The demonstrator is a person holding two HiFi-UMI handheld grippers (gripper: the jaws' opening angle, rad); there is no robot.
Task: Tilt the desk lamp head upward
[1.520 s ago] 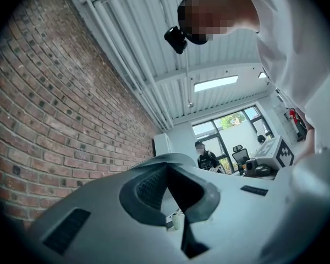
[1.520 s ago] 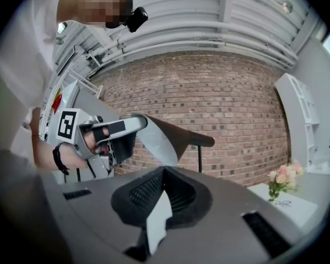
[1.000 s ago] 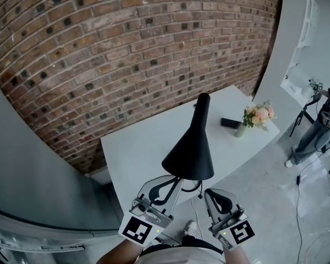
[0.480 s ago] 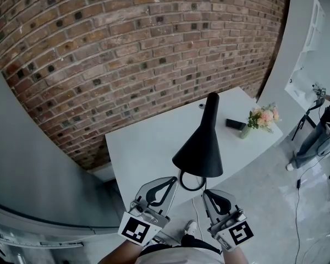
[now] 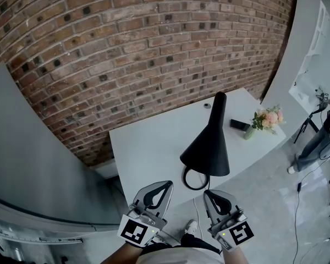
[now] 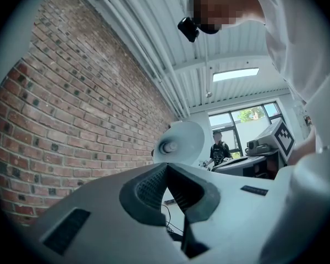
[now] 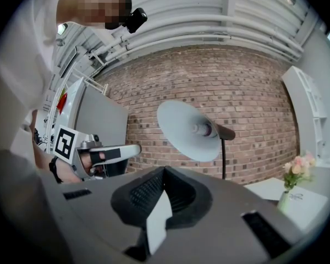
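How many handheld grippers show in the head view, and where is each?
2. The left gripper at bottom centre-left, the right gripper just right of it; both point toward the desk lamp, fingers together and empty. None looks hidden.

Lamp [image 5: 207, 150]: black shade, pale inside.
Wall [image 5: 126, 54] behind lamp: red-brown brick, pale mortar.
Table [image 5: 148, 147] under lamp: white.
Flowers [image 5: 268, 117] right of lamp: pink.

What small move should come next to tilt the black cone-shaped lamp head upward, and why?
Probably open the right tongs and bring them forward under the near rim of the black cone-shaped lamp head. Both these and the left tongs are shut, empty and short of the head, whose opening faces down toward them.
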